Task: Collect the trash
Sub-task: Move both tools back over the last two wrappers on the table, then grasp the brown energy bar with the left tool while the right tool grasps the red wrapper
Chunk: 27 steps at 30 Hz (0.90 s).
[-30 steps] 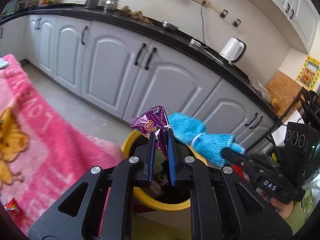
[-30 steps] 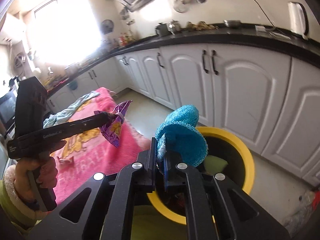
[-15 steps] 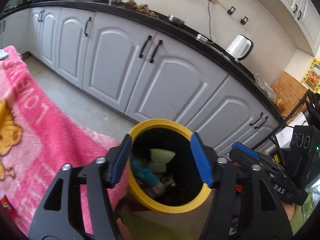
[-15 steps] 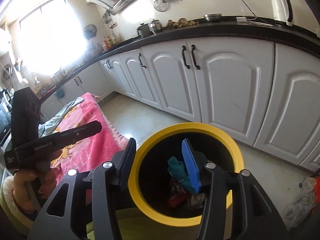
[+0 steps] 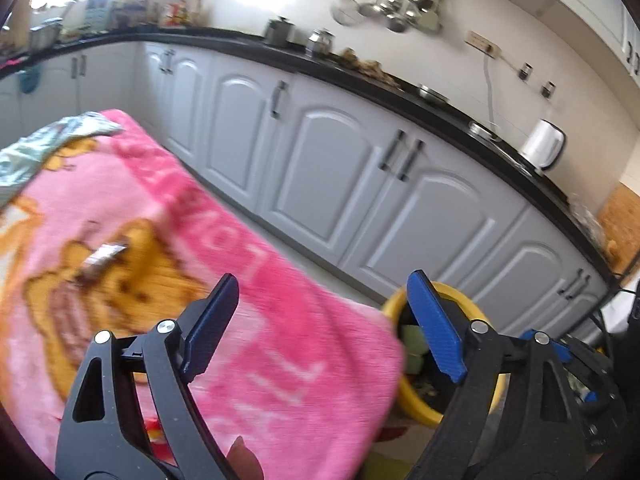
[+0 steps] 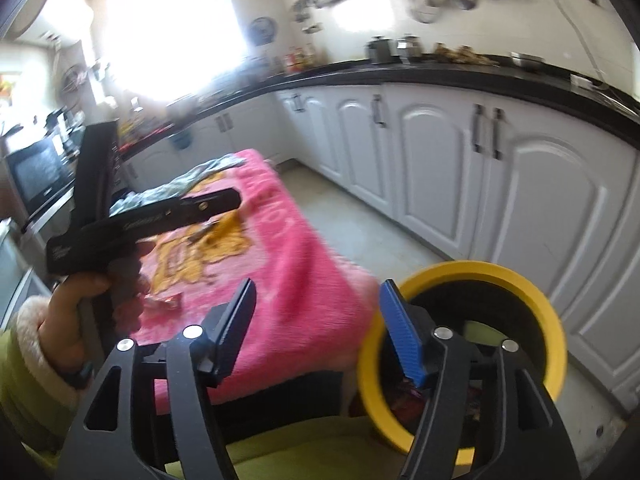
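My left gripper (image 5: 324, 320) hangs over the pink blanket (image 5: 280, 360); its jaws are opening and nothing is between them. A small silvery wrapper (image 5: 104, 256) lies ahead of it on the blanket, blurred. A red wrapper (image 5: 156, 432) lies close under the left finger. The yellow-rimmed bin (image 5: 404, 396) stands off the blanket's right corner with trash inside. My right gripper (image 6: 318, 328) is between the blanket's edge and the bin (image 6: 554, 320), jaws opening and empty. In its view a hand holds the left gripper (image 6: 234, 200) over the blanket, near the red wrapper (image 6: 164, 300).
A grey-green cloth (image 5: 40, 148) lies crumpled at the blanket's far end. White kitchen cabinets (image 5: 340, 168) under a black counter run along the back, with bare floor (image 6: 360, 220) between them and the blanket. A white kettle (image 5: 544, 148) stands on the counter.
Both grippers opened and the purple wrapper and blue cloth left them over the bin. Both then swung left, away from the bin and toward the pink blanket.
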Motion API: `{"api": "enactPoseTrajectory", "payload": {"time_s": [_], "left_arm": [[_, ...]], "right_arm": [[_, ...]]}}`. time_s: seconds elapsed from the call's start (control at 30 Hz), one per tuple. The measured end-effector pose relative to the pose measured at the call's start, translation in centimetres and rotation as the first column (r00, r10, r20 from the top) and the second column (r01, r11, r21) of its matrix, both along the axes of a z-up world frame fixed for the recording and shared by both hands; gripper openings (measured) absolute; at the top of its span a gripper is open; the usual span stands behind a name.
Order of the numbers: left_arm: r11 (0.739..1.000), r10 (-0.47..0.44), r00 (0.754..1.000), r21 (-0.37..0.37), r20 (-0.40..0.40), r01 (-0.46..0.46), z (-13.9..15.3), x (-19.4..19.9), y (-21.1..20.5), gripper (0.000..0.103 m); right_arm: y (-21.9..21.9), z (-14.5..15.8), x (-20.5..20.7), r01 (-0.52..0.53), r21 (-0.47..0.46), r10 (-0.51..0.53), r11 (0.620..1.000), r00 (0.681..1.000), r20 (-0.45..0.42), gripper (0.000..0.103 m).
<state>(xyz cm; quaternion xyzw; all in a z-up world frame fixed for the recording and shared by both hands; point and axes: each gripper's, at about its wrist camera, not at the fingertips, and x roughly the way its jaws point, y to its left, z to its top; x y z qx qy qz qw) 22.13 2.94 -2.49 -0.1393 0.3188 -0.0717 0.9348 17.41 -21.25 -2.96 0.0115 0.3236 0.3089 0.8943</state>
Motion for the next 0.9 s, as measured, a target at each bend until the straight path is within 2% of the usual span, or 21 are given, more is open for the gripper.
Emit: {"api": "enactPoseTrajectory", "payload": {"time_s": [0.2,0.43,0.6,0.83,0.9], "left_arm": [[0.996,0.081,0.997,0.027,0.011,-0.081,0.3,-1.4,4.6,0.082],[0.988,0.150,0.989,0.036,0.005,-0.150,0.0,-2.7,8.6,0.092],[0.981,0.189,0.982,0.051,-0.007,-0.189,-0.3,-3.3,10.6,0.092],[0.967,0.241,0.968,0.108,-0.074,-0.233,-2.3,-2.7,14.3,0.092],[0.965,0.245,0.964,0.126,-0.100,-0.232,-3.1,-2.2,15.3,0.092]], "right_arm": [[4.6,-0.2,-0.8,-0.097,-0.029,0.096,0.995,0.995,-0.014,0.064],[9.5,-0.9,-1.7,-0.199,-0.065,0.197,0.978,0.980,-0.028,0.065],[12.5,-1.4,-2.2,-0.267,-0.088,0.265,0.960,0.964,-0.032,0.065],[17.1,-2.7,-2.2,-0.358,-0.148,0.356,0.922,0.934,-0.039,0.066],[18.7,-3.4,-2.1,-0.396,-0.177,0.395,0.901,0.918,-0.043,0.066]]}}
